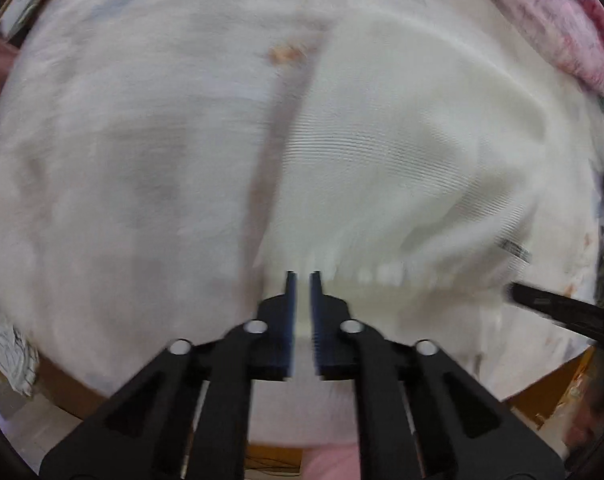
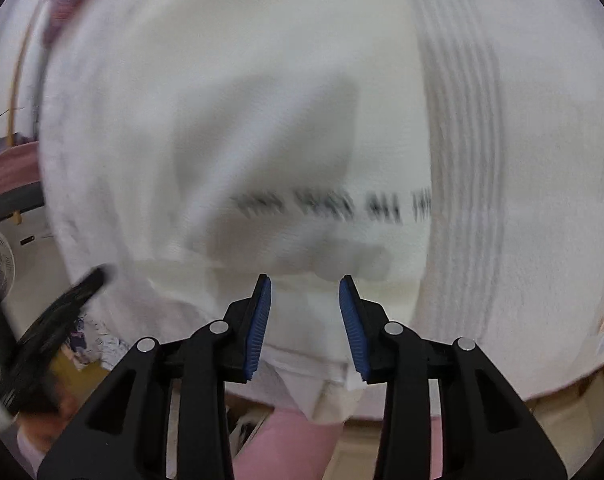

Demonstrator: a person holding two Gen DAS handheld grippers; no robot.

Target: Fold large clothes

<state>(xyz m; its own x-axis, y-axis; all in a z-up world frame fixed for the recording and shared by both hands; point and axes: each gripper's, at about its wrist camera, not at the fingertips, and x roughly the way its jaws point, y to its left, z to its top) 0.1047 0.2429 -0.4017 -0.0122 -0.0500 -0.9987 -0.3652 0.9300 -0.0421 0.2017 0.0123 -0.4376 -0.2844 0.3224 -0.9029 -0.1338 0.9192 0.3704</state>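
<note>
So rn this looks like mid-fold, both grippers on the near edge of the white knit garment [image 1: 382, 152], which is spread over a pale sheet-covered surface [image 1: 101, 140] w/ a pink blanket [image 1: 550, 20] bunched at the far right corner. Left gripper [image 1: 304, 280] has its jaws pressed nearly together, pinching the ribbed hem of the garment, thin bit of cloth between the blue pads. Right gripper [image 2: 305, 284] has its jaws partly spread w/ a thick folded wad of the same white fabric [image 2: 302, 340] sitting between them; pads seem to touch it on both sides but it's blurry, so can't tell 100% if it's actually gripped. Everything's smeared, so prob moving. Imo next bit = lift the edge together and carry it over toward the far side, keeping both corners level so the fold line stays straight, and the right side needs a firmer squeeze or that wad may slip out.
</note>
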